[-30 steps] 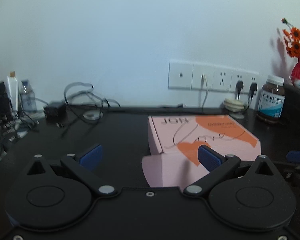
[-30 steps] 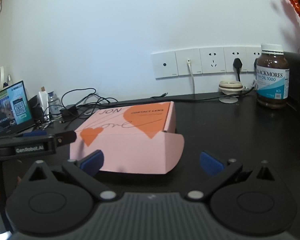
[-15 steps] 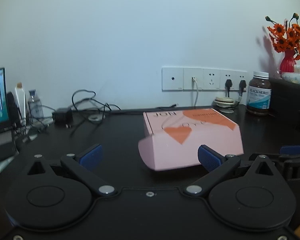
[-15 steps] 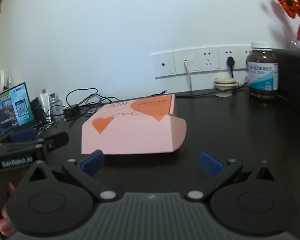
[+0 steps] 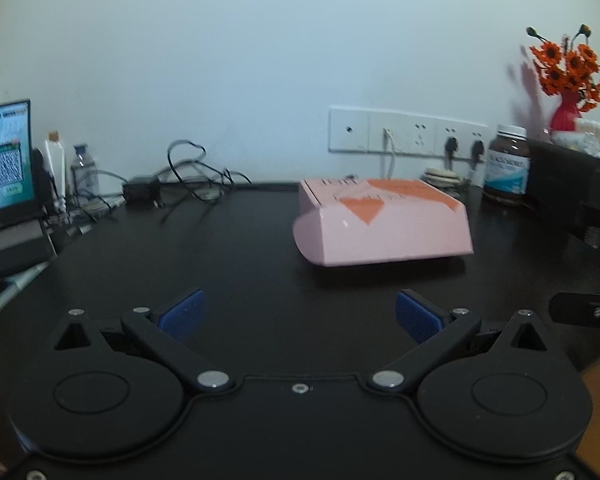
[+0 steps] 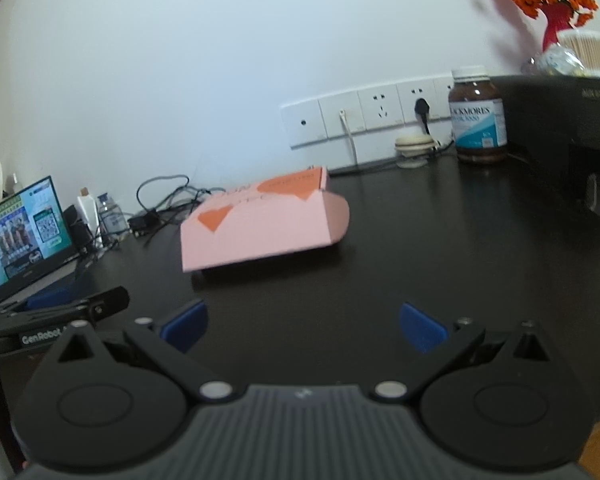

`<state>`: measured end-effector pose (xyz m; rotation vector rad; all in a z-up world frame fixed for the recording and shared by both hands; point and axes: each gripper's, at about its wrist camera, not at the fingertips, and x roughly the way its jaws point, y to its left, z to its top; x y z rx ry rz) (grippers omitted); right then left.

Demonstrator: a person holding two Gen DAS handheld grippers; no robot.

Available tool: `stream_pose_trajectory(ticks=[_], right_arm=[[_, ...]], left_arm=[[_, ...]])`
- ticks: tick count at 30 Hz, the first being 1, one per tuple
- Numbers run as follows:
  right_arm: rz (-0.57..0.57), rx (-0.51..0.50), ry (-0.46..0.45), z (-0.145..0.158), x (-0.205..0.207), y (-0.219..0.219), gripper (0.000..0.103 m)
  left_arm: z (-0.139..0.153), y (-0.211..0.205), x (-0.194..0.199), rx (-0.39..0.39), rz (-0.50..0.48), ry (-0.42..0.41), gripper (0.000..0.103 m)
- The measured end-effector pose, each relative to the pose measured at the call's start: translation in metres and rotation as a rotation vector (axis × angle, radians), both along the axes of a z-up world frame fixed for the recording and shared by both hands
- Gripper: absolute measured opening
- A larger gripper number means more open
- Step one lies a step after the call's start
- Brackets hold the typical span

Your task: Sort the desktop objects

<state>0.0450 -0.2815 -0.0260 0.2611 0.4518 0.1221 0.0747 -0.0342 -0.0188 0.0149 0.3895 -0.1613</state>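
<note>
While you drew both grippers back, the pink box (image 5: 384, 226) shrank to mid-desk (image 5: 236, 256), untouched. Your left gripper (image 5: 300, 314) and right gripper (image 6: 304, 326) stood wide open and empty, so sorting seemingly had yet to begin.

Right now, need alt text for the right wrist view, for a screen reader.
A pink box with orange hearts lies on a dark desk, ahead of the open, empty right gripper. Behind stand a brown supplement bottle near wall sockets, tangled cables and a lit screen at left.
</note>
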Motion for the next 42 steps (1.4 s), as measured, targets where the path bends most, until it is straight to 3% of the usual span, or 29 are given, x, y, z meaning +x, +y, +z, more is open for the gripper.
stream_pose_trajectory(ticks=[6,13,17,23,32,39,42], right_arm=[[-0.012,-0.005,0.007,-0.003,-0.018,0.002,0.102],[-0.04,-0.002,0.003,-0.004,-0.031,0.0,0.102],[-0.051,-0.008,0.021,-0.011,-0.034,0.002,0.102],[-0.064,-0.05,0.013,-0.015,-0.04,0.008,0.102],[-0.069,-0.034,0.003,-0.013,-0.042,0.008,0.102],[-0.056,-0.042,0.009,-0.014,-0.043,0.012,0.102],[-0.053,-0.038,0.018,-0.014,-0.042,0.013,0.102]], left_arm=[[-0.008,0.014,-0.012,-0.088,-0.044,0.039,0.103],[-0.013,0.016,-0.021,0.035,0.038,0.042,0.103],[-0.014,0.023,-0.023,-0.025,0.049,0.056,0.103],[-0.016,0.025,-0.022,-0.042,0.058,0.06,0.103],[-0.008,0.028,-0.028,-0.082,0.048,0.048,0.103],[-0.01,0.014,-0.029,0.024,0.068,0.051,0.103],[-0.013,0.011,-0.029,0.02,0.056,0.091,0.103]])
